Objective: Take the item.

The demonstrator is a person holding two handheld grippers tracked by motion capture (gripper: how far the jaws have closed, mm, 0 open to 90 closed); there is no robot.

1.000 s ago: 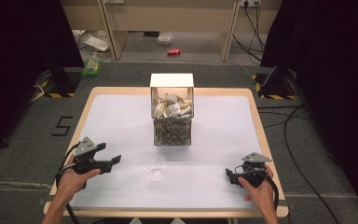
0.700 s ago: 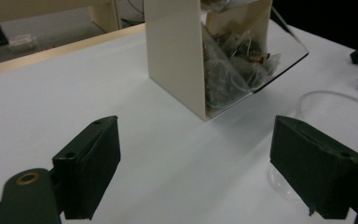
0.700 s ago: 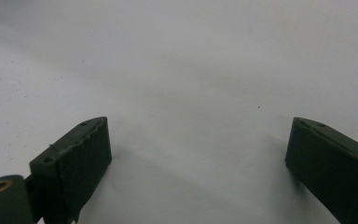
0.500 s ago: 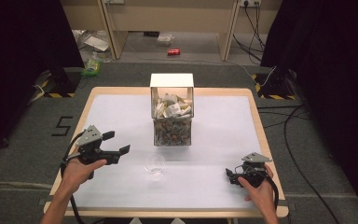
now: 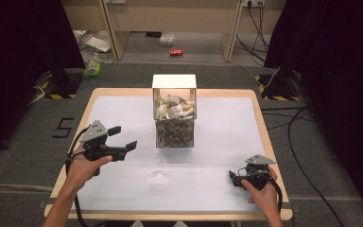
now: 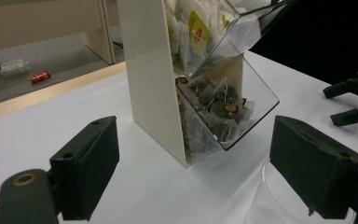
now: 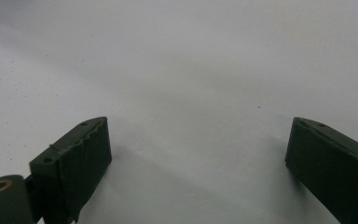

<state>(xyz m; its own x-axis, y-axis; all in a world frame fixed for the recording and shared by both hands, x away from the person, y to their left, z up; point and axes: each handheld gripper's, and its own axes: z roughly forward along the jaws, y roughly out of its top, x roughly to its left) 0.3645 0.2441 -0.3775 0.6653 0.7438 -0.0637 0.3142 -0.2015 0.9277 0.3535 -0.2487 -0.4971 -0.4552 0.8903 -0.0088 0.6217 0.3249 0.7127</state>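
A two-tier clear dispenser [image 5: 174, 112] full of tea bags stands at the table's middle, cream side wall [image 6: 151, 79] toward my left gripper. Its lower bin [image 6: 223, 109] holds dark tea bags, the upper one white sachets. A clear glass cup [image 5: 157, 167] stands in front of it; its rim [image 6: 279, 198] lies by my left gripper's right jaw. My left gripper [image 5: 124, 138] is lifted, open and empty, pointing at the dispenser from the left [image 6: 193, 172]. My right gripper [image 5: 232, 179] rests low at the table's front right, open over bare white surface [image 7: 198, 154].
The white table top [image 5: 227, 127] has a wooden edge. Behind the table on the floor lie a red can [image 5: 176, 52], cables and a green packet [image 5: 93, 69]. Black curtains flank both sides. The other gripper's jaws [image 6: 354, 98] show far right in the left gripper view.
My left gripper has risen and moved forward and right, toward the dispenser and the cup. The right gripper has stayed where it was.
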